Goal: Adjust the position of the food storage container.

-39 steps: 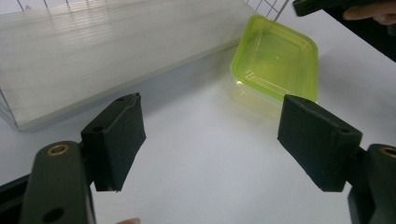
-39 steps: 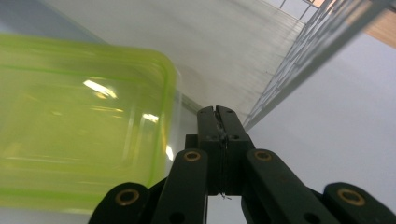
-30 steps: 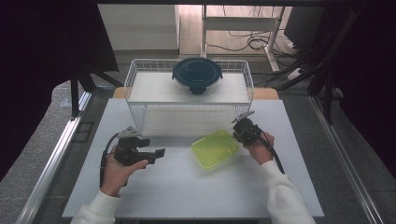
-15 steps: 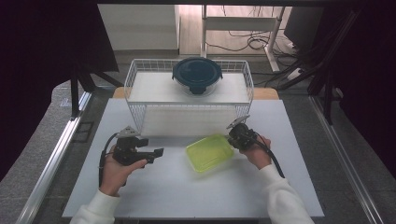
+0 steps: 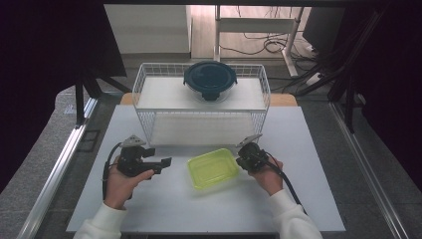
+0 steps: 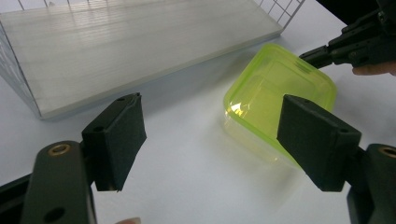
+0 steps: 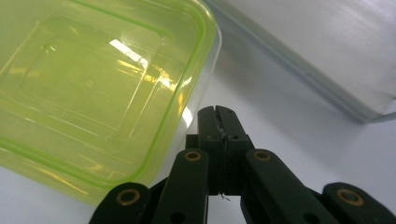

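Note:
A yellow-green see-through plastic container (image 5: 213,168) lies on the white table (image 5: 199,211), just in front of the wire basket. My right gripper (image 5: 241,161) is shut with nothing between its jaws, and its tip rests against the container's right side. In the right gripper view the closed tip (image 7: 218,114) meets the container's rim (image 7: 93,84). My left gripper (image 5: 167,163) is open, a short way left of the container and pointing at it. The left gripper view frames the container (image 6: 280,88) past the spread pads (image 6: 119,135), with the right gripper (image 6: 314,57) at its far edge.
A white wire basket (image 5: 140,82) with a pale board in it stands at the back of the table. A dark blue round lidded bowl (image 5: 210,79) sits in it. Bare table lies in front of the container and at both sides.
My right gripper has moved left and slightly toward the person, and the container has slid left with it. The left gripper has stayed where it was.

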Tool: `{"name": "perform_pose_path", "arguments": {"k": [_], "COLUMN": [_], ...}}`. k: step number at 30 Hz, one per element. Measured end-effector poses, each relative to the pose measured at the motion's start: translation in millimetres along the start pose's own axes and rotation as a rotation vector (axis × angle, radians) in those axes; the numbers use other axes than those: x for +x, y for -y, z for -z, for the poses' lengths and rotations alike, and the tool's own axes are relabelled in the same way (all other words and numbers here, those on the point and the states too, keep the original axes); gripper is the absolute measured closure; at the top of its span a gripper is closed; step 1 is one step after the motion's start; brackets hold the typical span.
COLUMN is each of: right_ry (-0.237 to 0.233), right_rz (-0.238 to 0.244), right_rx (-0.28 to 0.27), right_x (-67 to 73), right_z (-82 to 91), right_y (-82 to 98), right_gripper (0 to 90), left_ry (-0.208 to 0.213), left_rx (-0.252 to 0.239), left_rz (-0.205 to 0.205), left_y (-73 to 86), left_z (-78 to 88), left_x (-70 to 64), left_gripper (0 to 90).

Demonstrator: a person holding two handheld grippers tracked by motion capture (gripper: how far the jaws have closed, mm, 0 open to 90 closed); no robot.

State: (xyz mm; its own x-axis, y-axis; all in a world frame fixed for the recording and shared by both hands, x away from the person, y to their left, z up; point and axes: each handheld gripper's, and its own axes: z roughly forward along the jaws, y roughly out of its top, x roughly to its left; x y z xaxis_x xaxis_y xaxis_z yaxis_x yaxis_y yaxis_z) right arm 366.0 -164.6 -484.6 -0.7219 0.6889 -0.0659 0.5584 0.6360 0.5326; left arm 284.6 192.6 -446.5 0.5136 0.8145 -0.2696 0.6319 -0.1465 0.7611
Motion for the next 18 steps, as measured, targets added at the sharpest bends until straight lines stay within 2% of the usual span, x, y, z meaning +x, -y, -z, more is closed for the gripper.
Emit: {"name": "perform_pose_path", "arguments": {"k": [6, 13, 18], "right_ry": [-0.038, -0.071, -0.079], "right_rz": [-0.002, 0.040, 0.062], "right_rx": [-0.003, 0.015, 0.015], "right_x": [9.3, 30.4, 36.9], "right_z": [-1.2, -2.7, -2.0], "right_y": [0.0, 2.8, 4.1], "right_gripper": [88.7, 88.7, 88.7], "left_ry": [-0.005, -0.009, -0.009], "left_rx": [0.000, 0.009, 0.009], "left_rz": [0.008, 0.009, 0.005], "left_y": [0.8, 1.7, 2.0], "left_z": [-0.7, -1.8, -2.4], "left_x": [3.9, 4.8, 5.1], "left_gripper": [22.8, 22.8, 22.8]}}
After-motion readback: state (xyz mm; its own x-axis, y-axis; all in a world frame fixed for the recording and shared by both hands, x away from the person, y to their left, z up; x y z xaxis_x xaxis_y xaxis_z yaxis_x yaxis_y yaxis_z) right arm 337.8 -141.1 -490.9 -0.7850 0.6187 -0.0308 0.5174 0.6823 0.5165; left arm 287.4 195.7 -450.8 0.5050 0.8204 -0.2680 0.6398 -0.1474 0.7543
